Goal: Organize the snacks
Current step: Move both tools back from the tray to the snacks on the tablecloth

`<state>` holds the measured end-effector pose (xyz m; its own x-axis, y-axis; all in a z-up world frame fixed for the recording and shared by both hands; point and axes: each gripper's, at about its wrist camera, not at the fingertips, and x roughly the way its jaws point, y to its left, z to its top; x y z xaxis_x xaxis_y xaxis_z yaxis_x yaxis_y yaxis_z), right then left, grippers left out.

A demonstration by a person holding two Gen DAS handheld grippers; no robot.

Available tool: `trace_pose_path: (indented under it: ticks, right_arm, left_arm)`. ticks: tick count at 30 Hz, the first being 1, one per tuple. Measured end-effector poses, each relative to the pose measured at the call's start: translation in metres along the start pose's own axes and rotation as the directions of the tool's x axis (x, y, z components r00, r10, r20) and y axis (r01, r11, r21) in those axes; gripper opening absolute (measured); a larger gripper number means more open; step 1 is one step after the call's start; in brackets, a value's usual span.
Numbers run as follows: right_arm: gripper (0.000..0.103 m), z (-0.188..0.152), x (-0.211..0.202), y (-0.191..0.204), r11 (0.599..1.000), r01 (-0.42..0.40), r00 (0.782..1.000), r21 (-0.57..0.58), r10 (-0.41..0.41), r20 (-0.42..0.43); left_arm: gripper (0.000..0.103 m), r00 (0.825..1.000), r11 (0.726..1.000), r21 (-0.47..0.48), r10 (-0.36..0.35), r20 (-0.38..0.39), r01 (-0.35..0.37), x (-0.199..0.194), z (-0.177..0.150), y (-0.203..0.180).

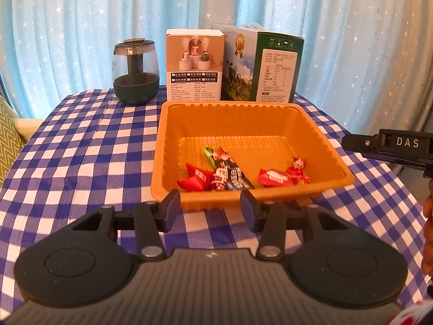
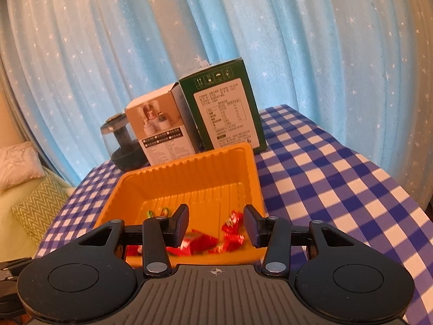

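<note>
Nearest to me, my left gripper (image 1: 210, 208) hangs with its jaws spread wide and nothing between them, just short of the near wall of the orange tray (image 1: 319, 132). My right gripper (image 2: 216, 226) is likewise spread and empty, poised over the tray's near right corner; in the left view its black body juts in from the right edge.

Under everything lies the blue-and-white checked tablecloth (image 1: 81, 146), with a pale blue star-dotted curtain (image 1: 81, 27) behind it. Beyond the tray stand a green carton (image 1: 278, 67), a white box picturing a humidifier (image 1: 194, 65) touching its left side, and a dark humidifier (image 1: 136, 73) further left, a little apart from the box.

Inside the tray sit the snacks: red packets (image 1: 273, 177) toward the right, and a red packet (image 1: 196, 180) beside a green-tipped wrapper (image 1: 213, 155) toward the left.
</note>
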<state>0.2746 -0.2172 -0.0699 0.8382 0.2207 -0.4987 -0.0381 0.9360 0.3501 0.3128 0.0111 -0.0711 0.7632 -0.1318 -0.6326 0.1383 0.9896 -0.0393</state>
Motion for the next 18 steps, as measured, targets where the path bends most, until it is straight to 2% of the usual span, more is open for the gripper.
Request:
trace_pose_path:
  ticks: [7,11,18]
  right_arm:
    - [0.045,-0.018,-0.035,-0.009,1.0,-0.003,1.0,-0.025,0.002,-0.031]
    - [0.047,-0.035,-0.049,-0.011,0.998,-0.011,0.996,-0.067,0.005,-0.092]
    - [0.05,-0.087,-0.068,-0.014,0.971,-0.055,0.985,-0.232,0.014,-0.174]
  left_arm:
    - [0.045,1.0,1.0,0.014,-0.024,-0.007,0.024,-0.029,-0.025,-0.008]
    - [0.046,1.0,1.0,0.016,-0.025,-0.018,0.026,-0.045,-0.044,-0.012]
    - [0.046,0.998,0.999,0.034,-0.025,-0.057,0.027,-0.067,-0.089,-0.015]
